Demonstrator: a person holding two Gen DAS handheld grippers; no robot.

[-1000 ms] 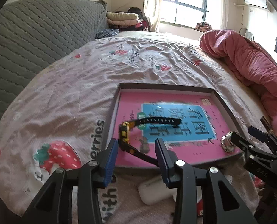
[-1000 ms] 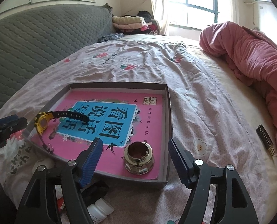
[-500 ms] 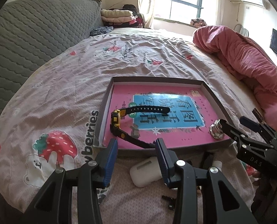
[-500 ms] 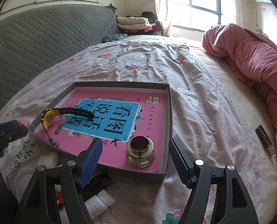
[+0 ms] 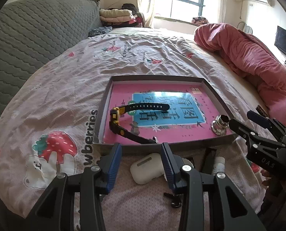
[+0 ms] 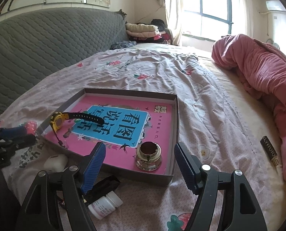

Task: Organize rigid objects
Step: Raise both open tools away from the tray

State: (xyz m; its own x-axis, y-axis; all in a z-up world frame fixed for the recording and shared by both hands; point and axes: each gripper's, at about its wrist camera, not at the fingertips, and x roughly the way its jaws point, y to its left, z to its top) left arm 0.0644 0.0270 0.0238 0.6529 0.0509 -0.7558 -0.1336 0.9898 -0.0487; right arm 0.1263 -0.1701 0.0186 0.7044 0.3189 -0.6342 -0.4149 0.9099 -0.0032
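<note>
A shallow grey box tray (image 5: 214, 90) (image 6: 175, 115) with a pink and blue printed bottom lies on the bed. In it are a yellow and black wristwatch (image 5: 121, 119) (image 6: 58, 121) and a gold glass ink bottle (image 5: 221, 124) (image 6: 148, 156). My left gripper (image 5: 141, 165) is open and empty, just short of the tray's near edge, above a white earbud case (image 5: 145, 168) (image 6: 55, 162). My right gripper (image 6: 140, 166) is open and empty, before the tray's near right corner. A white pill bottle (image 6: 105, 205) (image 5: 218, 165) and a black object (image 6: 104, 187) lie below it.
A rolled pink quilt (image 5: 249, 57) (image 6: 258, 73) lies along the right of the bed. A small black and gold box (image 6: 269, 152) sits beside it. A grey quilted headboard (image 5: 27, 34) rises on the left. Small dark keys (image 5: 173, 198) lie near the bed's front edge.
Both grippers have pulled back from the tray toward the bed's front edge. The earbud case, pill bottle and black object have come into fuller view. Both stay open.
</note>
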